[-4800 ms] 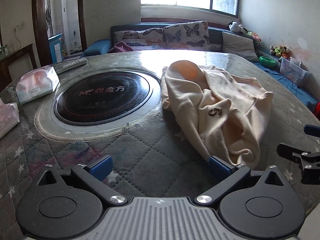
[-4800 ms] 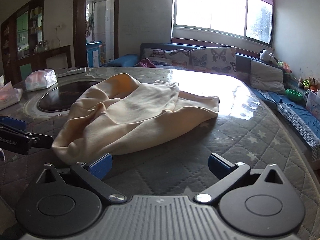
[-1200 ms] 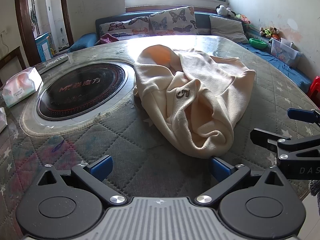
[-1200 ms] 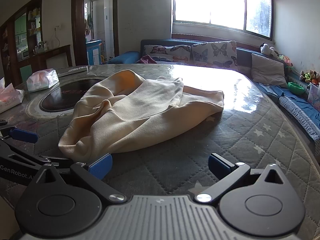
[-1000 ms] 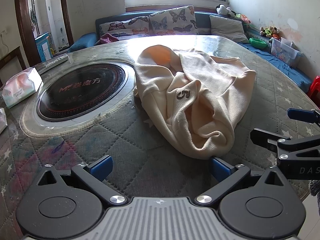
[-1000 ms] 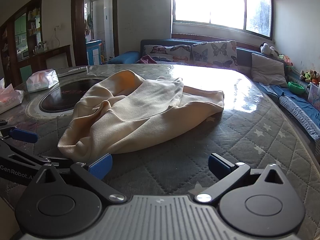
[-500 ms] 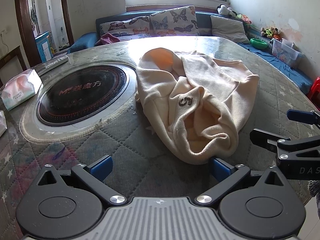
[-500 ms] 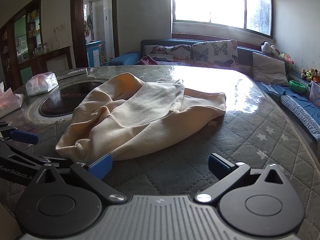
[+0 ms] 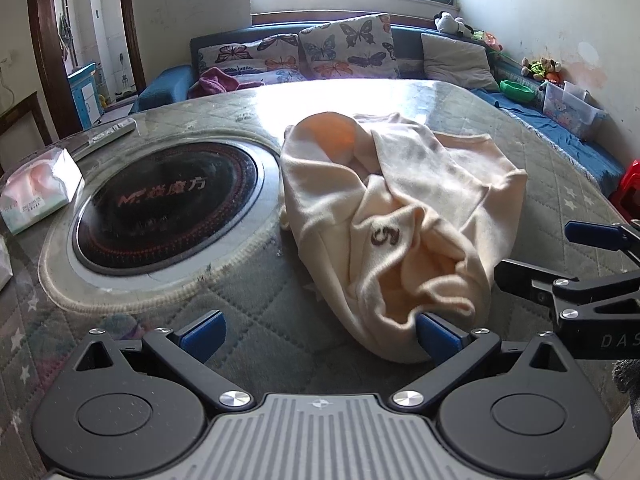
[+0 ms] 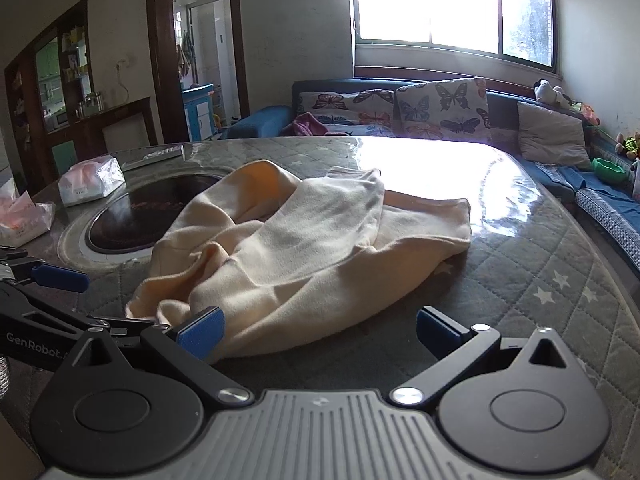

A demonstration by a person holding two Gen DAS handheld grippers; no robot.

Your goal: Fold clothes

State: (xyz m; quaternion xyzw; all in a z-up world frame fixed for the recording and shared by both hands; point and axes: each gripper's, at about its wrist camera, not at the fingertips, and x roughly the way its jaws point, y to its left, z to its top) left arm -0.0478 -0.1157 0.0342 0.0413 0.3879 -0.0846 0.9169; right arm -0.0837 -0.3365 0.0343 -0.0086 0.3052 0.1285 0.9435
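Note:
A cream garment (image 9: pixel 400 216) with a dark "5" mark lies crumpled on the quilted round table (image 9: pixel 256 304); it also shows in the right wrist view (image 10: pixel 304 240). My left gripper (image 9: pixel 318 330) is open, its right fingertip against the garment's near edge. My right gripper (image 10: pixel 320 332) is open, its left fingertip at the garment's near edge. Each gripper shows in the other's view: the right gripper (image 9: pixel 592 256) at the right, the left gripper (image 10: pixel 48 280) at the left. Both hold nothing.
A black round cooktop (image 9: pixel 168 204) is set into the table left of the garment. Tissue packs (image 9: pixel 36 188) and a remote (image 9: pixel 108 134) lie at the far left. A sofa with butterfly cushions (image 9: pixel 344 46) stands behind the table.
Both grippers have moved forward to the garment's near edge. The garment lies as before. Both stay open.

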